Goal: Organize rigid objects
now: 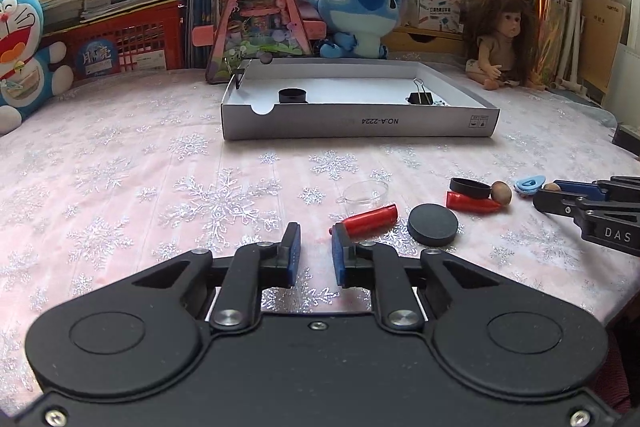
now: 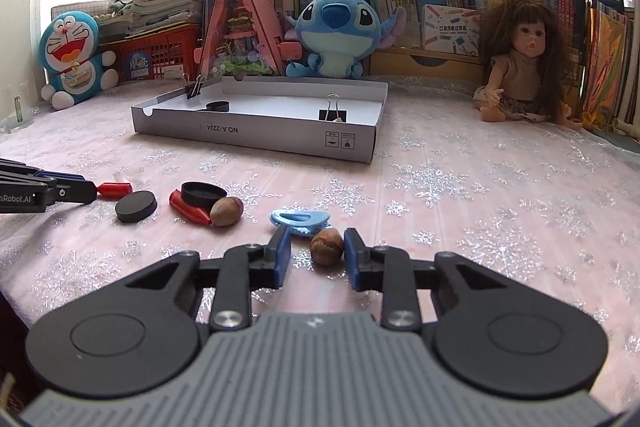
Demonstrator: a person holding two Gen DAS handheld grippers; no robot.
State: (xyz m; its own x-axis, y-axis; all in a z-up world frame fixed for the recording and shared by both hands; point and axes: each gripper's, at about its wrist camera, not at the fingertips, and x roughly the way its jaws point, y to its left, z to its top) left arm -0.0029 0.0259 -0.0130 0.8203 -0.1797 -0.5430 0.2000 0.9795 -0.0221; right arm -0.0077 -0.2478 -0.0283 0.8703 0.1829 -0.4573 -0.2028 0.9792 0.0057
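Rigid objects: black cap (image 1: pixel 292 95) and binder clip (image 1: pixel 420 97) in box (image 1: pixel 360 125) | I judge most remain on counter (image 1: pixel 160 167) | left gripper (image 1: pixel 315 230) closed, empty | right gripper (image 2: pixel 316 234) apart around hazelnut (image 2: pixel 327 247)

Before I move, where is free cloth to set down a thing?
Free: the cloth between the grey box and the doll, and the box floor between black cap and binder clip. Crowded: around the black disc and hazelnut.

Matt cardboard tray (image 2: pixel 256 137), glittery cloth (image 2: pixel 460 195)
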